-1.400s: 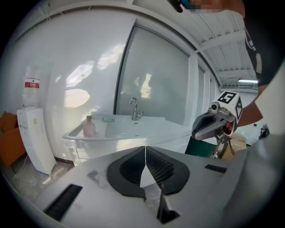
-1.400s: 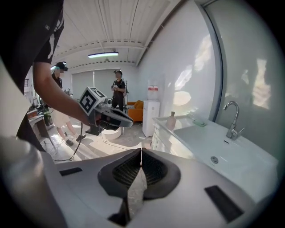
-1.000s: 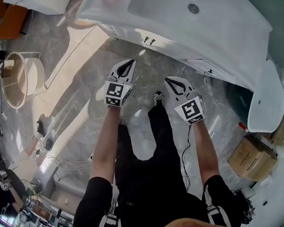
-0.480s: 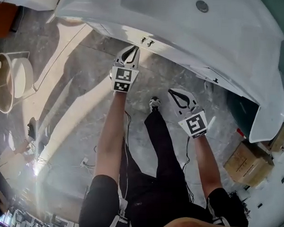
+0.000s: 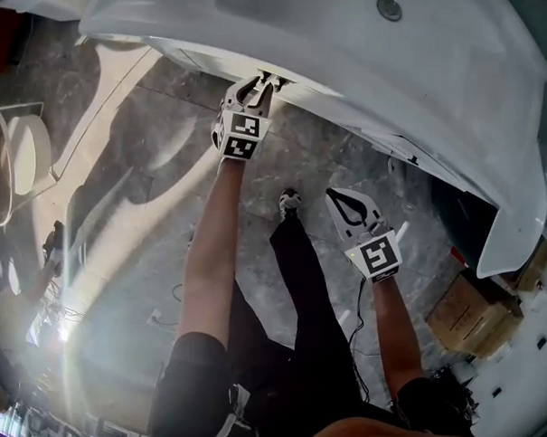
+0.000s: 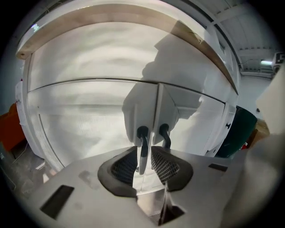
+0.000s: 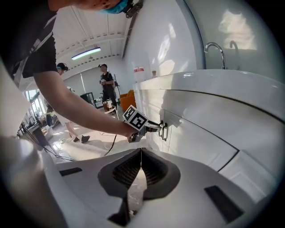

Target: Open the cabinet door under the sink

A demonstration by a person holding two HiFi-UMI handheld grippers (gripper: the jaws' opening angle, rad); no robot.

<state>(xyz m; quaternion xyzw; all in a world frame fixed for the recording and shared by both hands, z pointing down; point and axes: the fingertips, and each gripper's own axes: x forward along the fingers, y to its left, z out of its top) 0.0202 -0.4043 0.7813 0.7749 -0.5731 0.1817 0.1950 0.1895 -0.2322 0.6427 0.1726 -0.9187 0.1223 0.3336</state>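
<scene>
A grey marbled floor runs under the white sink unit. At its left cabinet door, the left gripper has its jaws parted around the left door handle (not clamped on it). The right gripper hangs lower over the floor, jaws pressed together on nothing.

left gripper at cabinet handles under sink | right gripper well apart, over grey floor

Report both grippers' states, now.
Left gripper: open, jaws either side of the door handle.
Right gripper: shut, empty.
</scene>
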